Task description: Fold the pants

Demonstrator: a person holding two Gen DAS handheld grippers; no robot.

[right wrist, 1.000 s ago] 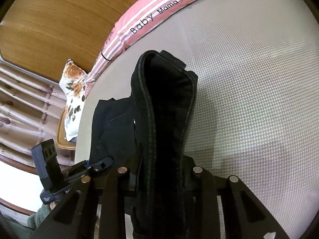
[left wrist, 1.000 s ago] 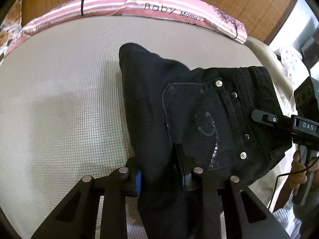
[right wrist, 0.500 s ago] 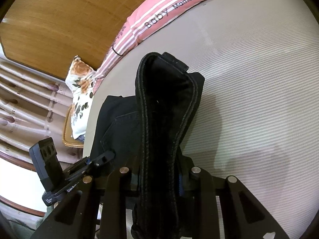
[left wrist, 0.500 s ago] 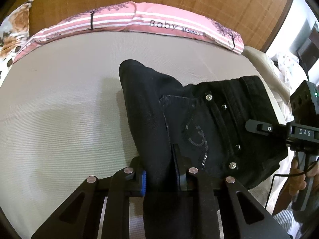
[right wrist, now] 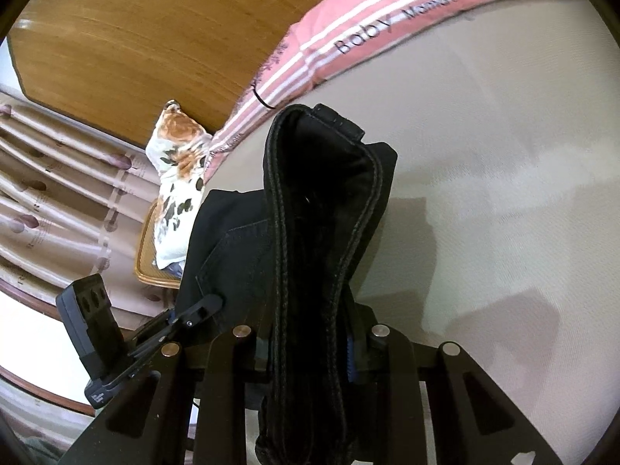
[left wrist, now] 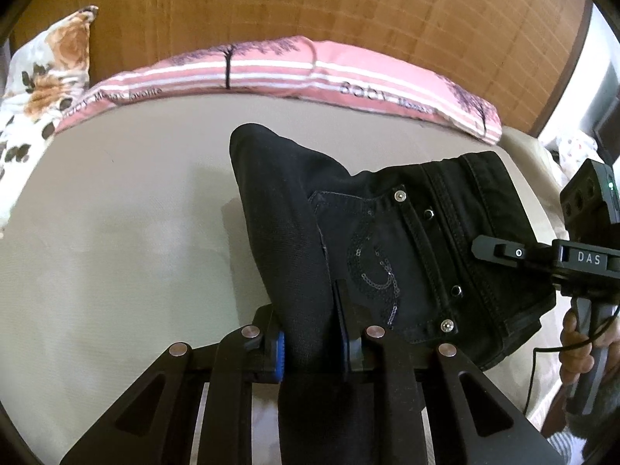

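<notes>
The black pants [left wrist: 387, 248] hang lifted above the beige bed [left wrist: 116, 240], with a sequined back pocket [left wrist: 376, 267] facing the left wrist camera. My left gripper [left wrist: 310, 341] is shut on a fold of the pants at their left side. My right gripper [right wrist: 310, 341] is shut on the thick waistband [right wrist: 317, 201], which rises upright between its fingers. The right gripper shows at the right of the left wrist view [left wrist: 503, 250]; the left gripper shows at the lower left of the right wrist view [right wrist: 201, 308].
A pink striped pillow [left wrist: 294, 66] lies along the far edge of the bed against a wooden headboard [left wrist: 310, 4]. A floral pillow [left wrist: 42, 77] sits at the far left. Curtains [right wrist: 58, 193] hang beyond the bed's left side.
Both grippers have lifted the pants higher off the bed and tilted up, so more of the headboard and pillows shows. Both stay shut on the cloth.
</notes>
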